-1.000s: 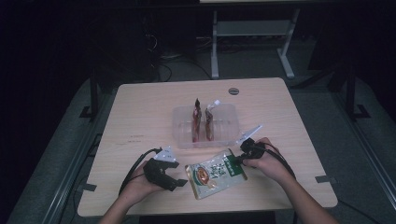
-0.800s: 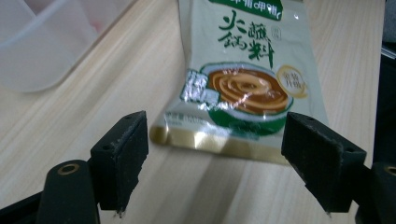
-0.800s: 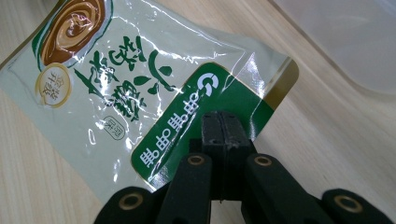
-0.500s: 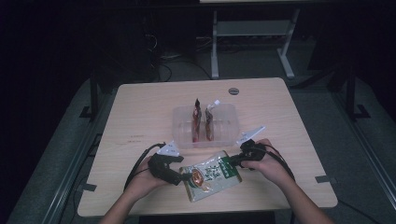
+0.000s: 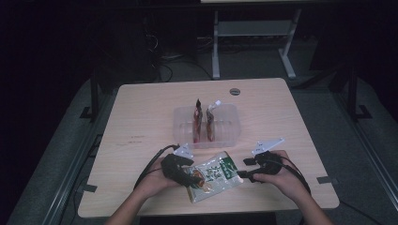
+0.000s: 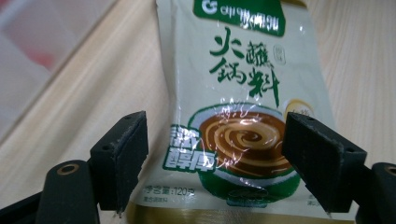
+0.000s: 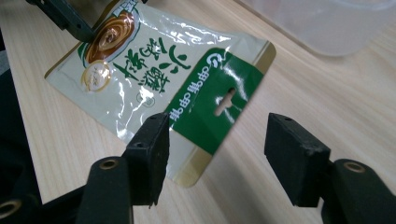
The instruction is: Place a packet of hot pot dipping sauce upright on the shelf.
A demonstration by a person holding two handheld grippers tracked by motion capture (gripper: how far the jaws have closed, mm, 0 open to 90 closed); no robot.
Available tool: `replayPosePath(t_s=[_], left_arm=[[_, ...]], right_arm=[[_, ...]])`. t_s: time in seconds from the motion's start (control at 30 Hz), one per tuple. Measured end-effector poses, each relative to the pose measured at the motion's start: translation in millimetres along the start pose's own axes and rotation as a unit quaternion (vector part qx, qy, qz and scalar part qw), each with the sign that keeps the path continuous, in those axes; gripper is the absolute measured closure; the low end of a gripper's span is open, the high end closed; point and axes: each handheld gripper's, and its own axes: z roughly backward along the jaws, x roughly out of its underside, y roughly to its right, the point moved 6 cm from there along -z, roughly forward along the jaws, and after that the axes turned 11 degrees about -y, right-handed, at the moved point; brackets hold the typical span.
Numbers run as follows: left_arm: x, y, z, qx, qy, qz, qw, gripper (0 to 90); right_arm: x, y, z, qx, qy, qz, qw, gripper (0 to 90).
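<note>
Sauce pouch flat on the table, a gripper at each end

The wooden table (image 5: 141, 112) carries a clear plastic bin (image 5: 225, 123) holding two upright packets, and in front of it, near the person's edge, lies the green-and-white sauce pouch (image 5: 213, 174). The left gripper (image 6: 215, 154) stands with jaws wide apart astride the pouch's bowl-printed end, pads not pressing it. The right gripper (image 7: 217, 149) has just been opening its jaws; they stand apart at the pouch's green hang-hole end, its corner between them, unheld.
</note>
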Motion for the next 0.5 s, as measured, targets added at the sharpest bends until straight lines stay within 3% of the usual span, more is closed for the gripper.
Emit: replayPosePath(t_s=[0.33, 0.5], left_arm=[[3.4, 6.3, -7.5, -0.010, -0.007, -0.024, 0.9996, 17.6], [3.2, 7.7, -7.7, -0.023, -0.001, -0.033, 0.9992, 24.4]], right_arm=[[-3.8, 5.7, -1.4, 0.012, 0.006, 0.002, 0.9999, 38.2], [-4.1, 5.6, -2.5, 0.011, 0.004, -0.002, 0.9999, 38.6]])
